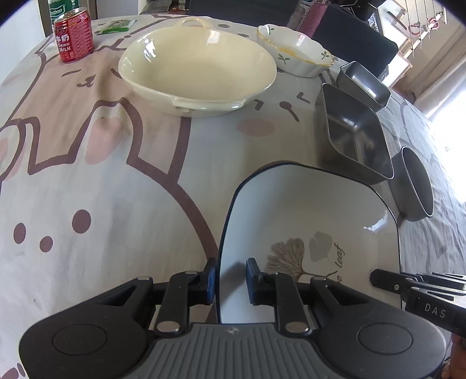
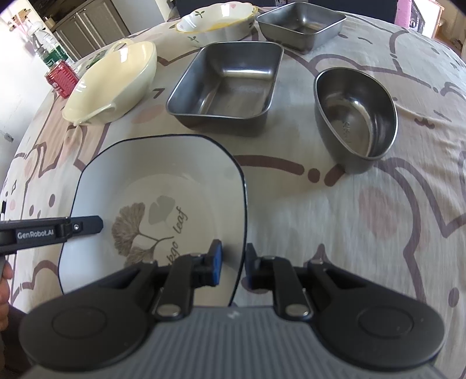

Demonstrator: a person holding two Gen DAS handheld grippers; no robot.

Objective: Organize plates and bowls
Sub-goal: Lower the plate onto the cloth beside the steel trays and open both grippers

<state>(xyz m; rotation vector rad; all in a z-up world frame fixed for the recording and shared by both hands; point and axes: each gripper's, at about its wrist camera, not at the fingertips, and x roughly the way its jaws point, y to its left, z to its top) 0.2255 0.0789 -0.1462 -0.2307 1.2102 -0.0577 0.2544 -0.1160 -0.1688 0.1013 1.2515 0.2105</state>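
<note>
Two grippers, left (image 1: 230, 279) and right (image 2: 233, 266), straddle opposite rims of the square plate (image 2: 163, 180) at the table's near edge, jaws unclenched; nothing stacked, five dishes remain scattered.

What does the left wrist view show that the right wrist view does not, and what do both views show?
Only the left wrist view shows the green-labelled bottle behind the red can, and the can's label.

Only the right wrist view shows the inside bottoms of the large steel tray, the small steel tray and the steel bowl.

Both show the square leaf plate, with the left gripper and right gripper each straddling its rim, jaws apart, plus the cream dish and flowered bowl.
</note>
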